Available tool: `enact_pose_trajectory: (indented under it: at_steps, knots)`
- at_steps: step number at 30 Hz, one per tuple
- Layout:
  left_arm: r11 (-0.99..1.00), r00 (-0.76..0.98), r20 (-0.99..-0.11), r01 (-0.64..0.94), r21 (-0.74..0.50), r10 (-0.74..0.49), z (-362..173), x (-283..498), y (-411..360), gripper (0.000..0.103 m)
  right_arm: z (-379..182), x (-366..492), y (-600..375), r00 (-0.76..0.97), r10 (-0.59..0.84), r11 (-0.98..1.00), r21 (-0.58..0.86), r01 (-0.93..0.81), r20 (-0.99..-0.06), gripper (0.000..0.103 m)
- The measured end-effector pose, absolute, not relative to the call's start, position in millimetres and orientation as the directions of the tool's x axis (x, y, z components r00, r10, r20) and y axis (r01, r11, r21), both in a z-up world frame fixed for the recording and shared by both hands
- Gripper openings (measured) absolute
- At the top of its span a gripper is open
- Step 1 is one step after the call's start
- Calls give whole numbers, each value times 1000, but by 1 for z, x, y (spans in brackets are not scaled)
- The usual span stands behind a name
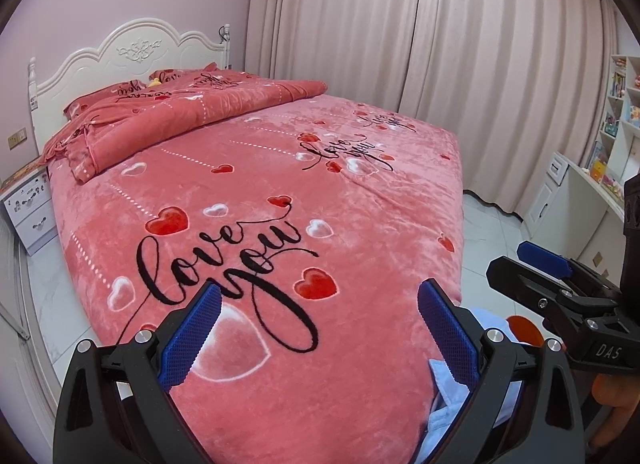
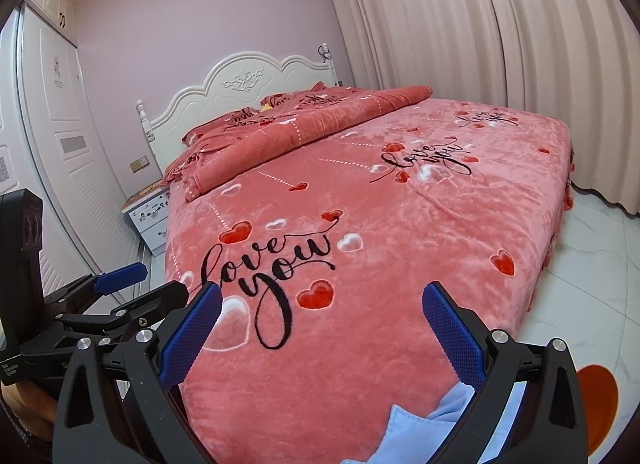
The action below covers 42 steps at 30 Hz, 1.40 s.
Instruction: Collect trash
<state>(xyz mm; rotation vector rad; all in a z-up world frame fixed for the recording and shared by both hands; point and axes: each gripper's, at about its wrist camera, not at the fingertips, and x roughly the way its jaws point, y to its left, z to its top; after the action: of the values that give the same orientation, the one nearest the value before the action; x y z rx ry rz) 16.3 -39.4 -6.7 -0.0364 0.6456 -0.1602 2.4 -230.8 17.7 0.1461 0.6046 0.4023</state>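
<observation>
A bed [image 1: 260, 168] fills the room, spread with a pink plush blanket [image 2: 380, 224] printed with hearts and "love you". A white carved headboard [image 1: 132, 52] stands against the wall, a nightstand [image 1: 30, 208] beside it, cream curtains [image 1: 420, 32] drawn behind.

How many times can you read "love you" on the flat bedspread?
3: one "love you" nearest the tools, one mid-bed, one at the far corner by the curtain. The folded quilt may hide more.
</observation>
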Motion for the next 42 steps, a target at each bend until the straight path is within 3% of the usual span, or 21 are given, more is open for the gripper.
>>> enact_pose_trajectory:
  at_steps: [42]
  knots:
    - [988, 769, -623, 145, -50, -144, -14, 21, -42, 97, 10, 6, -233, 733, 416, 909, 271, -317, -538, 98]
